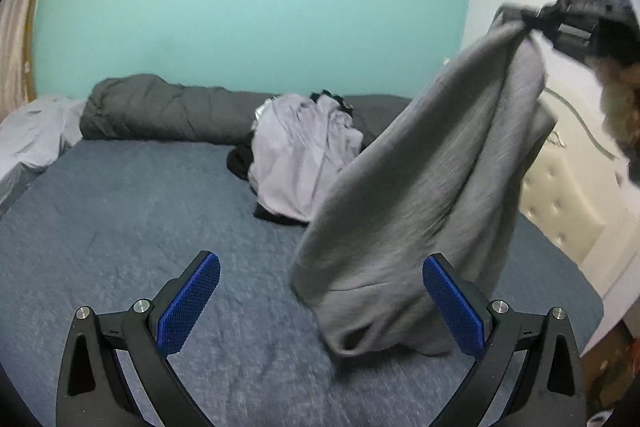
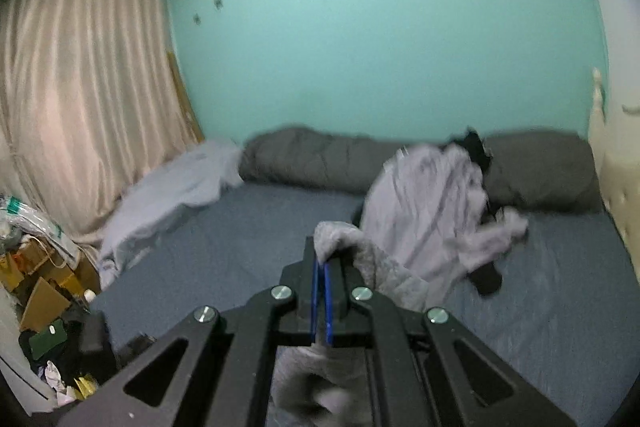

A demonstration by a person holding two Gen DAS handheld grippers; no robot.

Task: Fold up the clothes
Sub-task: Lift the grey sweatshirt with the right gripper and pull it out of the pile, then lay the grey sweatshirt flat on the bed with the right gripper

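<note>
Our right gripper [image 2: 321, 267] pinches one bunched edge of the grey garment [image 1: 432, 195], dangling above the bed [image 1: 140, 227], our left gripper [image 1: 320, 303] spread wide beside it; that small bite may slip.

Curtain [image 2: 80, 99], dark duvet [image 1: 160, 111], headboard [image 1: 568, 203]

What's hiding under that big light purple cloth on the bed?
Black clothes poke out from under the light purple cloth, on the blue bed cover. How much more lies beneath is covered up.
</note>
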